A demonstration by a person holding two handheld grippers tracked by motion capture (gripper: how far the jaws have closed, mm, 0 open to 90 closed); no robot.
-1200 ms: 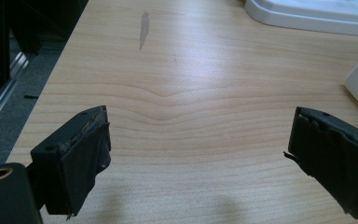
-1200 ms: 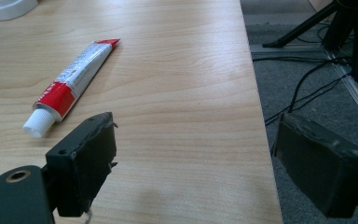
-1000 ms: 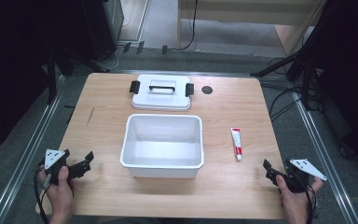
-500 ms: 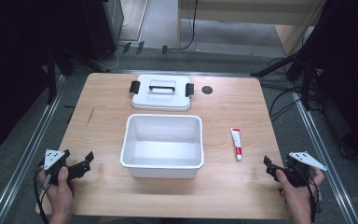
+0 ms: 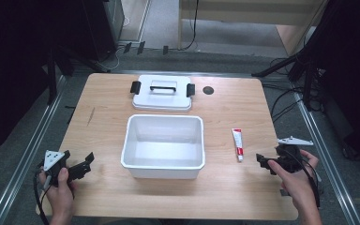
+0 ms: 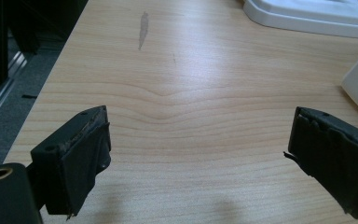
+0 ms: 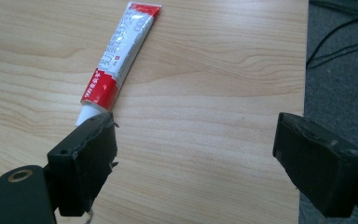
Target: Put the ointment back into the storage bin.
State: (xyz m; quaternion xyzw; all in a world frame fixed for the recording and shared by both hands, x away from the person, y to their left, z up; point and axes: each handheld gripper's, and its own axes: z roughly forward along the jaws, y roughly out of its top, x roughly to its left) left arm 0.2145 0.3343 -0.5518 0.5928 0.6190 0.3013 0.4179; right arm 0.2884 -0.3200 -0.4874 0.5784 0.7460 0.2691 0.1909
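A single red-and-white tube [image 7: 119, 53] lies flat on the wooden table [image 5: 225, 197], its capped end just ahead of the right gripper [image 7: 193, 149], whose jaws stand wide apart and hold nothing; the tube's near tip sits just beyond the gripper's left jaw. Seen from the high view, the tube rests to the right of one empty white bin [image 5: 163, 166], well apart from it, with one white lid [image 5: 161, 97] with a handle and two black latches behind the bin. The left gripper [image 6: 198, 154], jaws likewise spread and empty, hovers over bare wood at the table's near left corner.
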